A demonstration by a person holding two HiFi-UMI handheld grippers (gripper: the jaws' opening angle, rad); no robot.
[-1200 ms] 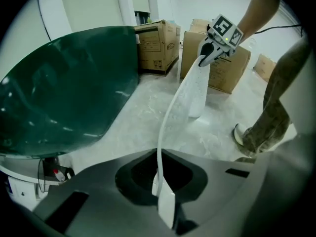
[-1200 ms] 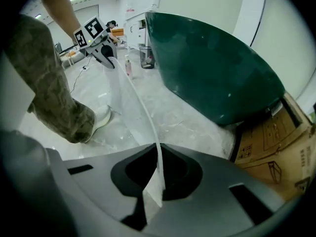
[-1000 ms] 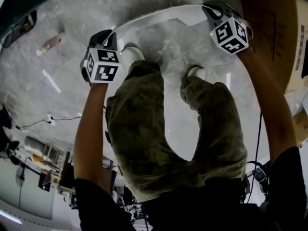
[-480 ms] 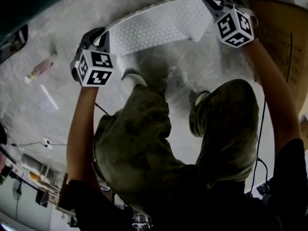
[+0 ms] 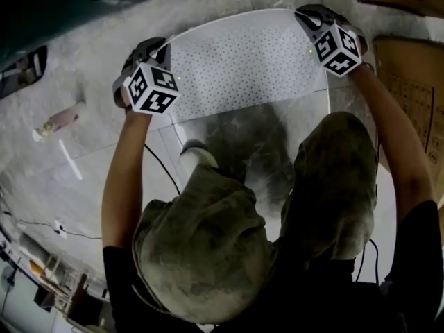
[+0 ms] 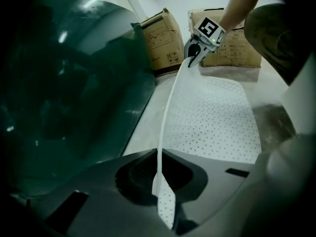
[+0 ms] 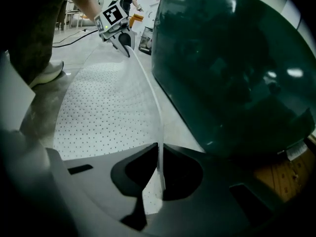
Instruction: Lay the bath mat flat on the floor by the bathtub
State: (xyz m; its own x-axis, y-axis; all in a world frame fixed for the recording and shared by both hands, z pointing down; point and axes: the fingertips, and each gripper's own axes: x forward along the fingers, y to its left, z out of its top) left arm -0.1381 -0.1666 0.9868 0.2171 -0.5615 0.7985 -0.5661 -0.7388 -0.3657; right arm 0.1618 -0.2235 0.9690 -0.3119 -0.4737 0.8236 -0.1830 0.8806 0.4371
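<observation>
Placement is the step in hand. The left gripper (image 5: 159,47) at 10 o'clock and the right gripper (image 5: 306,14) at 1 o'clock each pinch a far corner of the bath mat (image 5: 243,64). It spreads low over the floor (image 5: 90,116) beside the bathtub (image 5: 48,5) at 11 o'clock. Next, the raised edge probably needs lowering evenly before release.

I work in what looks like a workshop or test hall: rough concrete floor (image 5: 97,61), cardboard boxes (image 6: 160,43), a loose cable (image 5: 161,168) underfoot, and a dark green tub (image 7: 232,68) standing on the bare floor.
</observation>
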